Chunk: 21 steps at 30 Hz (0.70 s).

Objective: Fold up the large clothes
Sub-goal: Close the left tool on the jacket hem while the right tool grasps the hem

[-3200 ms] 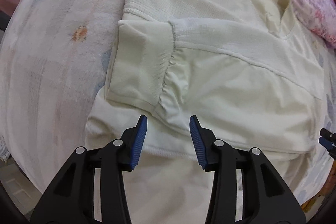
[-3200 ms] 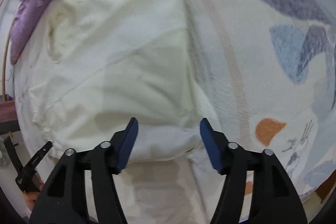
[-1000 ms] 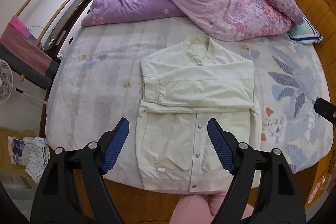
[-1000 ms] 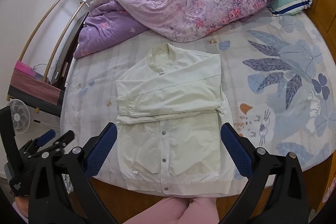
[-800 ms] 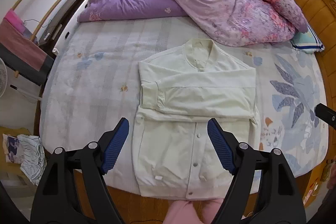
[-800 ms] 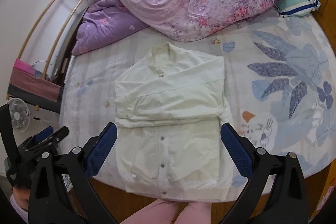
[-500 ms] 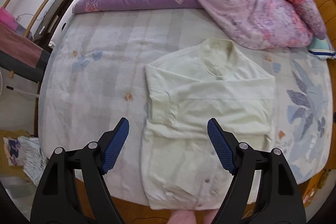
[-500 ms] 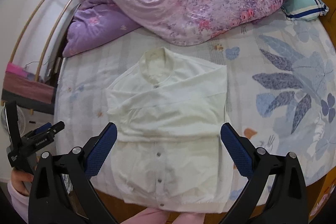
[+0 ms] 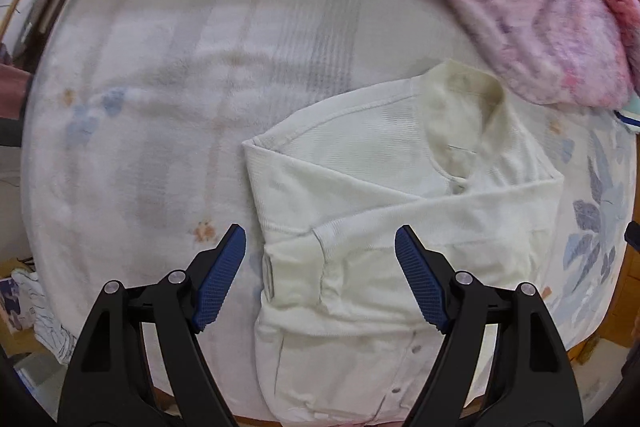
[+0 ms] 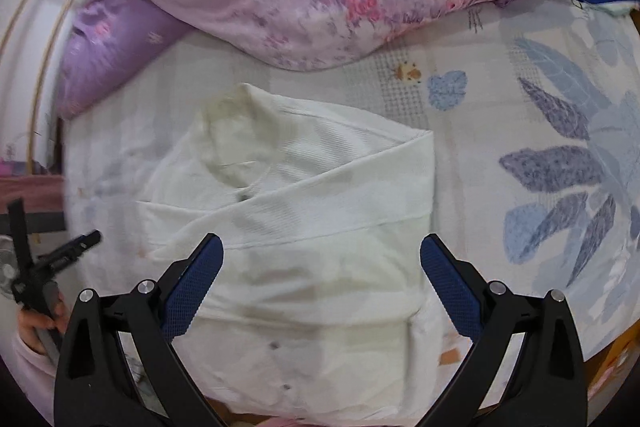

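our left gripper (image 9: 320,263) jaws wide apart, empty above the cream jacket (image 9: 400,219), our right gripper (image 10: 322,277) likewise wide, holding nothing

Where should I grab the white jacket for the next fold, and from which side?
Probably the white jacket at its bottom hem, one corner per gripper, coming from the near bed edge. Sleeves already lie folded across the chest, so the lower half is free to lift toward the collar.
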{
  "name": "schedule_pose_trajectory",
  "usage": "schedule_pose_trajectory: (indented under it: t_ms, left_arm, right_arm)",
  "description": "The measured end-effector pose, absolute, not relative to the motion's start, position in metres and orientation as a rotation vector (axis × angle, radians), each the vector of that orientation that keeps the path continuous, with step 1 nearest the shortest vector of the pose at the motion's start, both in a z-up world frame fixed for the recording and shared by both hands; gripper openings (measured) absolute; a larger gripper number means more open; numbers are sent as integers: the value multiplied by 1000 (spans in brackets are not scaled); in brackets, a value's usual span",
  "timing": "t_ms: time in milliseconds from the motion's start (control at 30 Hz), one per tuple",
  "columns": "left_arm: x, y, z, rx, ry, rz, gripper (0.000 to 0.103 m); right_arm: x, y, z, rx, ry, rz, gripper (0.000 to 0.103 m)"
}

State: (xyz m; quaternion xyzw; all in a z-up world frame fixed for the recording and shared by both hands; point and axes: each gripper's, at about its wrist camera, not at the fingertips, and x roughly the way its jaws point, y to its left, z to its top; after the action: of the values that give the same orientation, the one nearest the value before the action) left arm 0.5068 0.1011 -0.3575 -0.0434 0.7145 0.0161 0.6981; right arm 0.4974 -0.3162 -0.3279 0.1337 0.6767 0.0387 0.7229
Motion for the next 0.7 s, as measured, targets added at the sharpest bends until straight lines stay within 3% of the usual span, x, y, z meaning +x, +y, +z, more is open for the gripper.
schedule_pose_trajectory:
  t_ms: [100, 167, 433, 600, 667, 700]
  left_arm:
    - [525, 111, -395, -97, 1660, 39, 78]
    - [533, 121, -416, -107, 1686, 53, 84]
    - [556, 174, -506, -229, 1828, 183, 84]
    - [566, 186, -525, -442, 1780, 78, 83]
    - [569, 182, -531, -388, 1791, 98, 62]
    - [569, 180, -533, -352, 1798, 111, 61]
  right_arm:
    - [515, -319, -359, 272, 1557, 84, 95]
    - [525, -323, -380, 282, 1600, 96, 95]
    - [553, -346, -443, 302, 1728, 76, 95]
    - [562, -364, -463, 304, 1745, 54, 95]
    - [567, -367, -474, 298, 1759, 65, 95]
    - [569, -368, -480, 296, 1767, 68, 95]
